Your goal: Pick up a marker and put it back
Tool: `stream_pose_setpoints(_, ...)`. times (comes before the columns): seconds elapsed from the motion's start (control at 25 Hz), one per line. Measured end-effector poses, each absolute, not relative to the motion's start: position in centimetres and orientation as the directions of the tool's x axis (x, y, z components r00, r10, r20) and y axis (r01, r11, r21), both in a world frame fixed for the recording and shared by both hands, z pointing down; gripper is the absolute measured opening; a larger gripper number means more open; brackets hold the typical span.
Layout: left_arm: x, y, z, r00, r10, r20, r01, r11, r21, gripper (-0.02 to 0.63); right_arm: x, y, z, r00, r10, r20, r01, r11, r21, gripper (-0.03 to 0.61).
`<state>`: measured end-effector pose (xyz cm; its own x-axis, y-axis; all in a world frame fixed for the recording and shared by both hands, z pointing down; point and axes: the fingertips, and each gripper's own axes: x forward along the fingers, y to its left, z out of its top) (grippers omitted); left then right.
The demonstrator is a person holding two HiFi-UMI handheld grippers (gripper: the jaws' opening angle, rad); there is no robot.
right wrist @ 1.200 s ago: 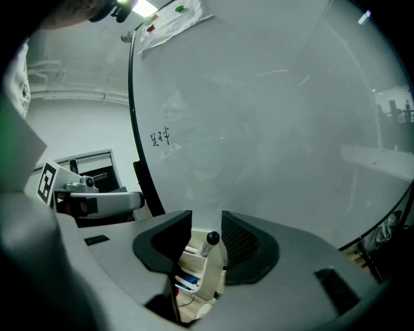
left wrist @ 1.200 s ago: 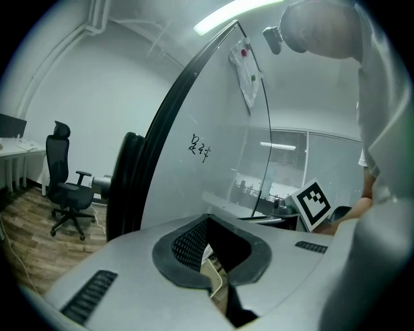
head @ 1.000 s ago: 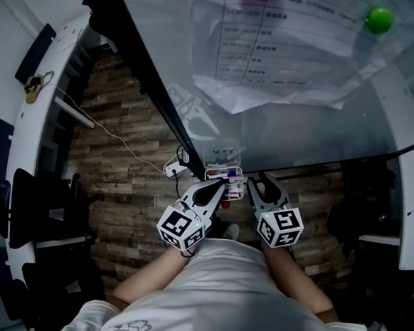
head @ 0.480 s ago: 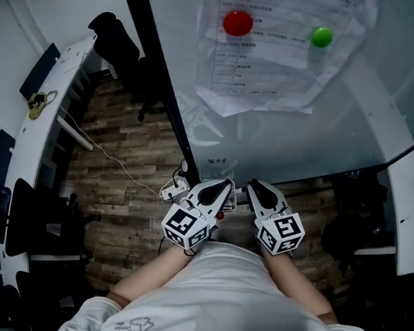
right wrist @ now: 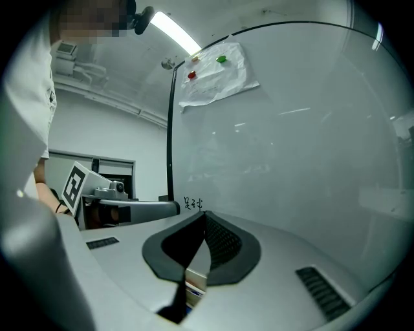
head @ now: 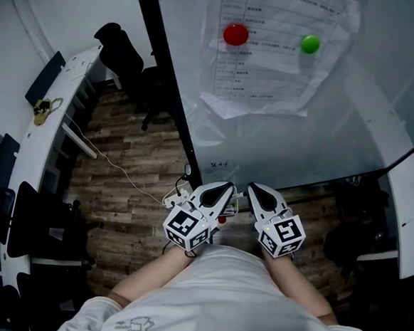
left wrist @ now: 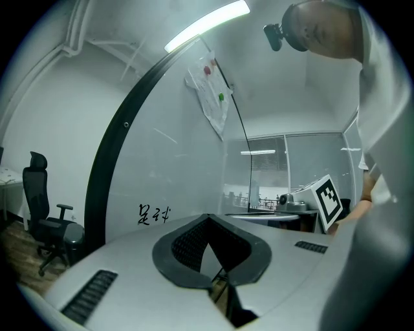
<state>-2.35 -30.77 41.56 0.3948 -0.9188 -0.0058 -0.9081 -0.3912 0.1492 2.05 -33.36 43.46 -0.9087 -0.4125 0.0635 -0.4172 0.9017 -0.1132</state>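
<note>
Both held level in front of us, side by side, facing the whiteboard [head: 302,140]. On the left gripper [head: 223,189] the fingers meet at the tips with nothing between them. On the right gripper [head: 255,190] the fingers have just closed, tips touching, and hold nothing. No marker in either grip. We see only a small red bit [head: 222,219] low between the two grippers, and a pale box edge [right wrist: 194,284] through the right fingers' gap.

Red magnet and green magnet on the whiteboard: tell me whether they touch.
Apart. The head view shows the red magnet and the green magnet side by side on the paper sheet, with printed paper between them.
</note>
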Motion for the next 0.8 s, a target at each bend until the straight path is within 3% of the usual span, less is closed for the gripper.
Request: stream_pose_setpoints(0.8,-5.4,-25.5,43.3,0.482,-0.876,0.02,-0.859,-0.468,0.207,0.005,-1.9,-27.7,44.1,-0.879,-0.47,0.082,-0.477,0.868,-0.136,0.009)
